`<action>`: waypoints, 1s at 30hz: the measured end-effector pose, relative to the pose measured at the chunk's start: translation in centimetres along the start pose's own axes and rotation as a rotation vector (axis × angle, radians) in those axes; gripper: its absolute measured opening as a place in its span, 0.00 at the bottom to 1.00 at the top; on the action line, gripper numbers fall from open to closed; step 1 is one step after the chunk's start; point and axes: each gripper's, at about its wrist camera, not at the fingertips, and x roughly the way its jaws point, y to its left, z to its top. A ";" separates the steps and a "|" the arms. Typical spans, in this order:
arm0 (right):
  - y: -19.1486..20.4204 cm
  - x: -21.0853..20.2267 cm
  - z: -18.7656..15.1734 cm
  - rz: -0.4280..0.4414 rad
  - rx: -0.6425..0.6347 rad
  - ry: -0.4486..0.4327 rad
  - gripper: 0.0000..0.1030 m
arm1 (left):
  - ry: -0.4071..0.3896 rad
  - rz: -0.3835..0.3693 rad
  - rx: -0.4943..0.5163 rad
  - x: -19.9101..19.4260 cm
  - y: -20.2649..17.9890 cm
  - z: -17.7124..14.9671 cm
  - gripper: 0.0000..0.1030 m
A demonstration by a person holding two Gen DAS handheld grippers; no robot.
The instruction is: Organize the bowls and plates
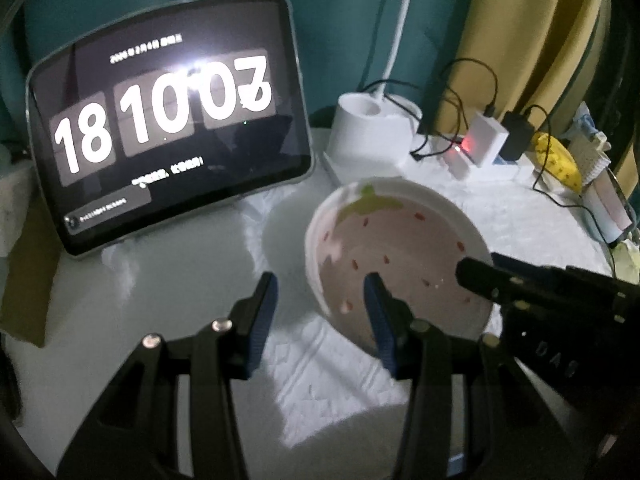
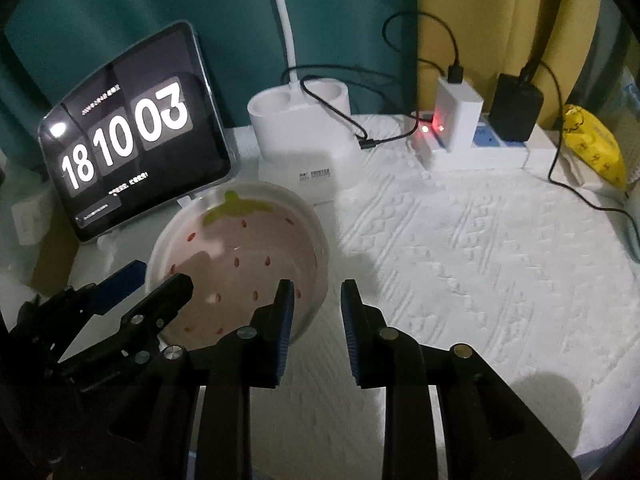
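White cloth; only right view shows power strip.

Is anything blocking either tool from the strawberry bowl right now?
Nothing visible does. The left tool is open astride the strawberry bowl's near-left rim; the right tool is open at its right rim. The tablet and white lamp base stand behind the bowl.

Can't read the small text on the tablet, and its seconds digit smears in my left view. My right gripper covers part of the strawberry plate rim; the yellow packet print is illegible.
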 end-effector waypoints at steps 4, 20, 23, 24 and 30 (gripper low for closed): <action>-0.5 1.4 0.0 0.010 0.039 0.016 0.25 | 0.042 0.000 -0.020 0.9 0.4 0.5 0.45; 0.7 2.9 -0.5 0.026 0.018 0.058 0.13 | 0.083 -0.019 0.049 1.9 -1.1 0.4 0.26; 0.8 2.5 -0.7 0.023 0.023 0.052 0.13 | 0.078 -0.014 0.065 1.9 -1.3 0.1 0.25; 0.7 2.3 -0.8 0.023 0.025 0.048 0.13 | 0.075 -0.013 0.070 1.9 -1.4 0.0 0.25; 0.2 0.4 -0.8 0.016 0.029 0.010 0.13 | 0.053 -0.036 0.085 0.7 -1.9 -0.3 0.24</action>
